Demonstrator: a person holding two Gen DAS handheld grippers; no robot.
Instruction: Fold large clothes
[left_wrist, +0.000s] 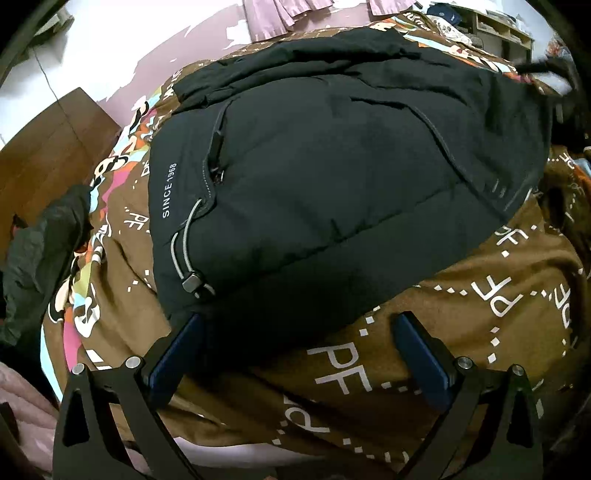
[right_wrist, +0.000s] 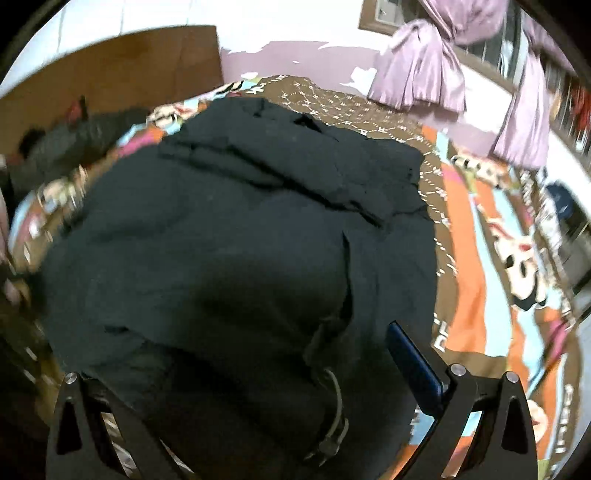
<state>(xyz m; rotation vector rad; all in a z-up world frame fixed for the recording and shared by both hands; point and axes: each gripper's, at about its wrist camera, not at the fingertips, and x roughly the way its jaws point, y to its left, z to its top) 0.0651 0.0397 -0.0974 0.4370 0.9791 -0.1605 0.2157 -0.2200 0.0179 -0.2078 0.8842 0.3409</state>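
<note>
A large black padded jacket (left_wrist: 332, 166) lies spread on the bed, with white "SINCE 1968" lettering, a zip and a grey drawcord with a toggle (left_wrist: 192, 282) at its hem. My left gripper (left_wrist: 299, 328) is open at the jacket's near hem; its left blue pad touches the hem corner, its right pad is over the bedcover. In the right wrist view the jacket (right_wrist: 229, 240) fills the middle. My right gripper (right_wrist: 280, 354) is open over it, and jacket fabric hides its left finger. A drawcord (right_wrist: 334, 417) lies between the fingers.
The bed has a brown patterned cover (left_wrist: 424, 350) with white letters and bright orange, blue and pink patches (right_wrist: 476, 258). A dark garment (left_wrist: 40, 243) lies at the left edge. A wooden headboard (right_wrist: 110, 70) and purple curtains (right_wrist: 424, 66) stand behind.
</note>
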